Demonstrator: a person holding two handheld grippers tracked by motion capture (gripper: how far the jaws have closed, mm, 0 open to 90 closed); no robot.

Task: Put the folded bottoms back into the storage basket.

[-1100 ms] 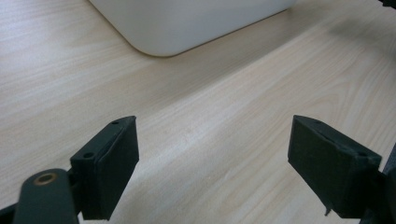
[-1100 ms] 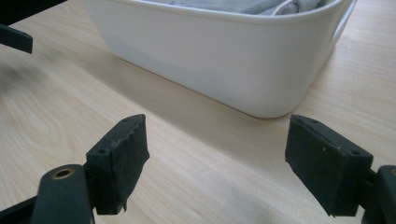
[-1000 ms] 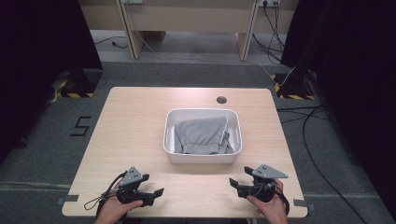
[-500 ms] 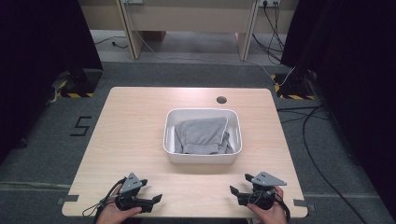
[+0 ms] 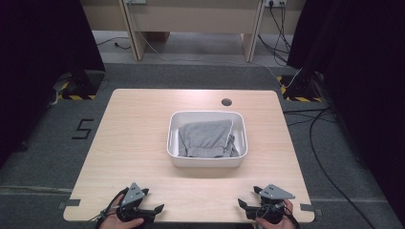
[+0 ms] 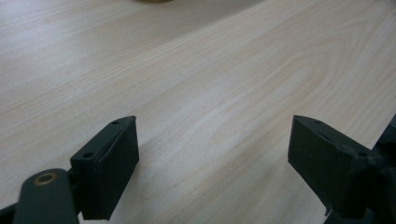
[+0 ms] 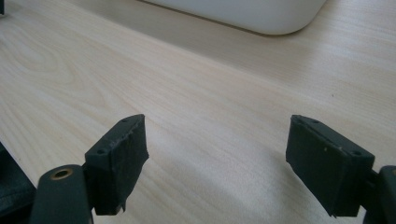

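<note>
A white bin (image 5: 206, 161) stands at the middle of the wooden table (image 5: 138, 138), and a crumpled grey cloth (image 5: 206, 138) lies inside it. My left gripper (image 5: 152, 201) rests at the table's front left edge, held by a hand, well apart from the bin. In the left gripper view the left gripper (image 6: 212, 154) is open over bare wood. My right gripper (image 5: 249, 198) sits at the front right edge, also in a hand. In the right gripper view the right gripper (image 7: 219, 149) is open, with nothing between its jaws, and the bin's wall (image 7: 247, 14) lies ahead.
A round cable hole (image 5: 227, 101) marks the table's far side. Dark curtains flank the table on both sides. Cables (image 5: 329, 143) run over the grey floor at the right. A desk frame (image 5: 191, 19) stands beyond the table.
Both grippers have drawn back toward the table's front edge, away from the bin. Their jaws stay open. The bin and cloth have not moved.
</note>
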